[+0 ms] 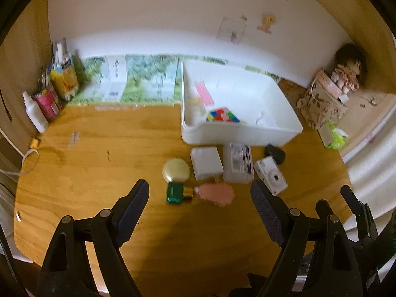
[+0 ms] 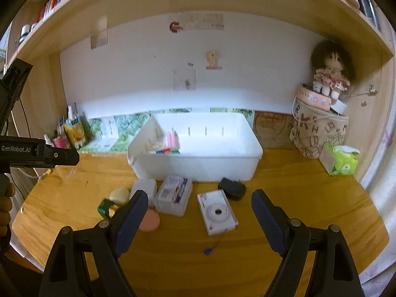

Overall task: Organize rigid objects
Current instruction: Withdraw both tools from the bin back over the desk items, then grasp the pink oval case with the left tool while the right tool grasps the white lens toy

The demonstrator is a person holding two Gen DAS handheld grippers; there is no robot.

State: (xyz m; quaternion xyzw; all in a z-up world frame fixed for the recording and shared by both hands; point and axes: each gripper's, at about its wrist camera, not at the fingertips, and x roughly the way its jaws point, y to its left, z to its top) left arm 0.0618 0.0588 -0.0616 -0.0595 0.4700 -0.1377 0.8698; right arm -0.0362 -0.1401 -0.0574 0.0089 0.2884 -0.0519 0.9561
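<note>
A white rectangular plastic bin sits at the back of the wooden desk and already holds a multicoloured puzzle cube and a pink slim item. Loose pieces lie just in front of it: a white compact camera, a clear plastic case, a white flat box, a round gold compact, a green small bottle, a pink round pad and a black small object. The sorting looks partway done. The left gripper and right gripper both hover spread and empty; the right seems best placed to descend over the camera next. Motion blur hides labels, and the black object's identity is unclear.
</note>
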